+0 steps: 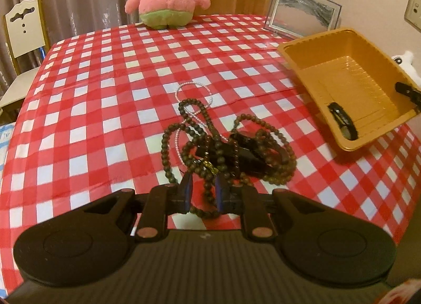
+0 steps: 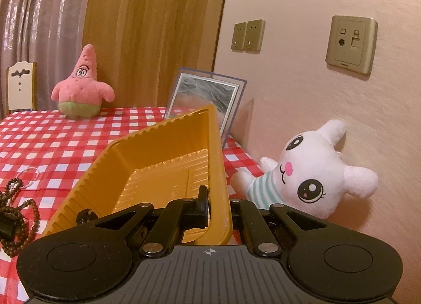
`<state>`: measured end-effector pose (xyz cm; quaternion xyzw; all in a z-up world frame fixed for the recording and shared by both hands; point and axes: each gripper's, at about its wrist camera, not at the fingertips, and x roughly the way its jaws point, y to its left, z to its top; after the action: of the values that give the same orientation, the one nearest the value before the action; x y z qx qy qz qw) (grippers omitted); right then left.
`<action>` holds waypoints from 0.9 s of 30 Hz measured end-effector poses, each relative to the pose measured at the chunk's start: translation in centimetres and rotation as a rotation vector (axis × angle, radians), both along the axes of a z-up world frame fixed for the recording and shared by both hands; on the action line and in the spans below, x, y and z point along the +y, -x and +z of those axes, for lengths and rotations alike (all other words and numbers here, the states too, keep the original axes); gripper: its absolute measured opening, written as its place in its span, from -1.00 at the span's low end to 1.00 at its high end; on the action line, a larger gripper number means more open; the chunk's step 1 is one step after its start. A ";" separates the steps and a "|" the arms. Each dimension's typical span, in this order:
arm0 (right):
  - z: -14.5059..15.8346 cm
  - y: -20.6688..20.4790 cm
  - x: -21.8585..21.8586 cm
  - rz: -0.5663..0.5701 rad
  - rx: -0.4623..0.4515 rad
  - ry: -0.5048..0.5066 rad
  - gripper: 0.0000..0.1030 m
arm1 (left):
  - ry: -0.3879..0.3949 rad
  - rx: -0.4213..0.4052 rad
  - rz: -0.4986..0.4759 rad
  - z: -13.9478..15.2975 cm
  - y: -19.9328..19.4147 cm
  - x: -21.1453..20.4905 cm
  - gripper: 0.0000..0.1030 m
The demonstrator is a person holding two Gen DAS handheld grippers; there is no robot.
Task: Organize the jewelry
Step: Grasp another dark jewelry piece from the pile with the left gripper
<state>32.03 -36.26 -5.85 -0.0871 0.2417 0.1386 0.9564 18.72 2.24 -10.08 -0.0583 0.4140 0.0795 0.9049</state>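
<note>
Beads [image 1: 229,151] lie in a dark tangled heap on the checked cloth [image 1: 92,93], near the middle of the table's near half. Left gripper [image 1: 204,192] sits just over the heap's near edge, jaws narrow, 1 strand of beads running up between the 2 blue-padded fingers [image 1: 187,188]; the pads look pressed on that strand. A thin pale pearl string [image 1: 193,93] loops out of the heap toward the far side, partly under the dark beads. Small gold charm visible in the heap close to the fingertips. Black clip-like pieces lie among the beads, shape unclear.

Tray [image 1: 350,77], orange plastic, ribbed floor, stands at right of the heap, apart from it and tilted: its right side is raised off the cloth. 1 black item [image 1: 343,121] rests in the tray's near corner, too dark to identify.

Right gripper [image 2: 217,208] has its jaws closed on the tray's right wall [image 2: 218,172], 1 finger [image 2: 201,204] inside the tray, the other hidden outside the wall. In the left wrist view its tips show as black prongs at the tray's right rim.

Background, far side of table: pink star plush [image 1: 167,1] upright at the far edge; framed picture [image 1: 302,11] leaning at far right, behind the tray. White plush [image 2: 310,172] with striped shirt leans on the wall, right of the table. Wall sockets [image 2: 248,35] above it. Chair [image 1: 23,30] at far left, curtain behind.
</note>
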 end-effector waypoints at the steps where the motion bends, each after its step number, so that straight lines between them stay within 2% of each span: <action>1: 0.0 0.1 0.0 -0.001 0.000 0.001 -0.92 | -0.005 -0.003 0.000 -0.2 -0.3 0.2 -0.70; 6: 0.1 0.1 0.0 -0.003 0.002 0.002 -0.92 | -0.018 -0.005 -0.016 -1.1 -2.1 0.7 -0.70; 11: 0.1 0.1 0.1 -0.004 0.005 0.002 -0.92 | 0.018 -0.008 -0.040 -1.7 -3.0 0.9 -0.71; 14: 0.0 0.2 0.0 -0.009 0.007 0.000 -0.92 | 0.012 0.013 -0.051 -2.3 -3.4 0.6 -0.71; 20: 0.0 0.1 -0.1 -0.015 0.013 -0.001 -0.92 | 0.021 -0.002 -0.058 -2.6 -3.8 0.9 -0.71; 27: -0.1 0.0 -0.2 -0.018 0.017 0.001 -0.92 | 0.090 -0.011 -0.092 -2.5 -4.4 1.9 -0.75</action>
<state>32.02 -36.43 -5.93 -0.0843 0.2506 0.1307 0.9555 23.07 4.18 -12.61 -0.0802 0.4146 0.0189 0.9063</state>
